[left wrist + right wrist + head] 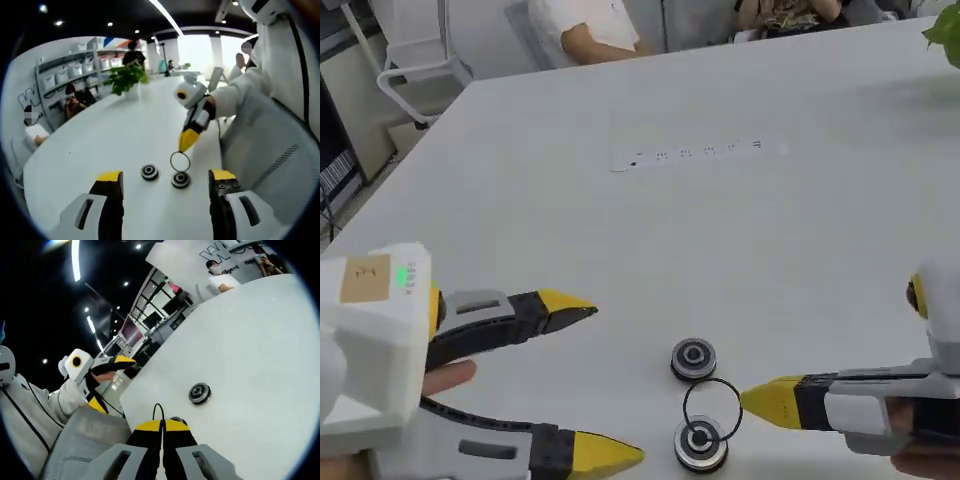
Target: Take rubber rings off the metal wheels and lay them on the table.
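Two small metal wheels lie on the white table [620,230], a farther wheel [693,358] and a nearer wheel [701,441]. My right gripper [752,404] comes in from the right, shut on a thin black rubber ring [712,405] that stands as a loose loop just over the nearer wheel. The left gripper view shows that ring [180,161] hanging from the right gripper [186,144] above a wheel [180,179], with the other wheel [149,172] beside it. My left gripper [600,380] is open, left of the wheels, with nothing between its jaws. In the right gripper view, the shut jaws partly hide one wheel.
A white power strip [690,153] lies mid-table beyond the wheels. A green plant [945,35] stands at the far right corner. People sit along the table's far edge [590,40]. The table's left edge runs close to my left gripper.
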